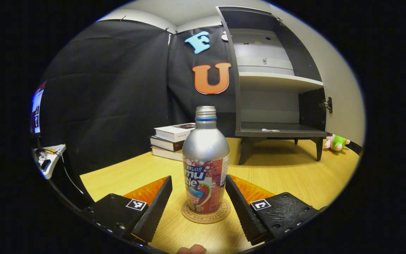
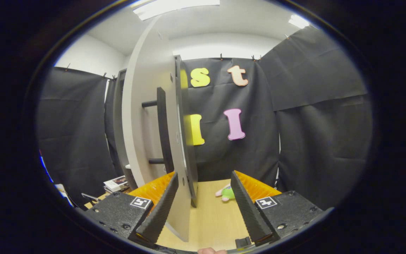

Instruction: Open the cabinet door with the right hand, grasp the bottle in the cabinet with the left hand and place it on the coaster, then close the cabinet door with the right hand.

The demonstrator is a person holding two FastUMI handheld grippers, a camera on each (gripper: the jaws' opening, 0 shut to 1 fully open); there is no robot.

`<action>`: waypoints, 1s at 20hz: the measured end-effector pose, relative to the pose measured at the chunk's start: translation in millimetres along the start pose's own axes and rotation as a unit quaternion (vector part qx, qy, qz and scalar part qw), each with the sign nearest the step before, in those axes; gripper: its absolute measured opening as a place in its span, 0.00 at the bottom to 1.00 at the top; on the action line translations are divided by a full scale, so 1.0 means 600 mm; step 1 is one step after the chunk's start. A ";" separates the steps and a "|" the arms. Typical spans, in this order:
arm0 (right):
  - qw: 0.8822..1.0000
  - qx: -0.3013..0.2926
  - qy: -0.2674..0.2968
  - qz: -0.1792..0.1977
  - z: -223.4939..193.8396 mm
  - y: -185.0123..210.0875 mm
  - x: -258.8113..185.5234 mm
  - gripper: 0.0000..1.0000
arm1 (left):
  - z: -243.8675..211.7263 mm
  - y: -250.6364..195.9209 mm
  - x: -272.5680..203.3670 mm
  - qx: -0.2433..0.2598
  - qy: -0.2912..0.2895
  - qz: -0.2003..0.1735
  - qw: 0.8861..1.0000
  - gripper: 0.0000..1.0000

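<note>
Left gripper view: the bottle (image 1: 205, 160) is seen standing upright on the coaster (image 1: 205, 212), in front of the open cabinet (image 1: 277, 132), whose shelves are bare apart from a small scrap. The left gripper (image 1: 197, 203) is spread wide, a finger on each side of the bottle with a gap left on both. A stack of books (image 1: 172, 141) lies behind the bottle.

In the right gripper view, the right gripper (image 2: 203, 201) is also held wide, with the edge of the cabinet door (image 2: 153, 141) standing between its fingers and its handle (image 2: 163, 130) just beyond; nothing is gripped.

Placement is judged done; closing remains. The bottle could be toppled if the left gripper were drawn back crookedly, and the cabinet could be jolted if the door were swung too hard.
</note>
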State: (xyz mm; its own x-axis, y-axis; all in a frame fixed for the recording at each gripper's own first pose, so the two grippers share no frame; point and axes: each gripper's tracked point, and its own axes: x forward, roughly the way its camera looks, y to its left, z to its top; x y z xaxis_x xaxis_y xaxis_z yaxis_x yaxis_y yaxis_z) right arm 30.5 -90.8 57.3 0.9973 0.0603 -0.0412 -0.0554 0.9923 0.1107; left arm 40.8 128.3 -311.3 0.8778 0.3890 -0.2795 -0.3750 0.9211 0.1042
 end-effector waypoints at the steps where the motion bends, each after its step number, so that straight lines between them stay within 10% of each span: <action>1: 1.000 0.001 0.002 0.001 -0.003 -0.001 -0.001 0.93 | 0.013 0.001 -0.007 -0.005 -0.005 0.000 1.000 0.93; 20: 0.997 -0.048 -0.058 0.022 0.072 -0.003 0.043 0.93 | 0.415 -0.044 -0.185 0.007 -0.083 -0.115 0.990 0.94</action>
State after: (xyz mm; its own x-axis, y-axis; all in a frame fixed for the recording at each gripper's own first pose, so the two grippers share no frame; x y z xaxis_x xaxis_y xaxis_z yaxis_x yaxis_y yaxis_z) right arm 58.5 -95.9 99.0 0.9923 0.0958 0.0782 -0.0972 0.9952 0.0147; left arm 27.3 64.1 -45.1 0.9767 0.1654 -0.1370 -0.1571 0.9851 0.0698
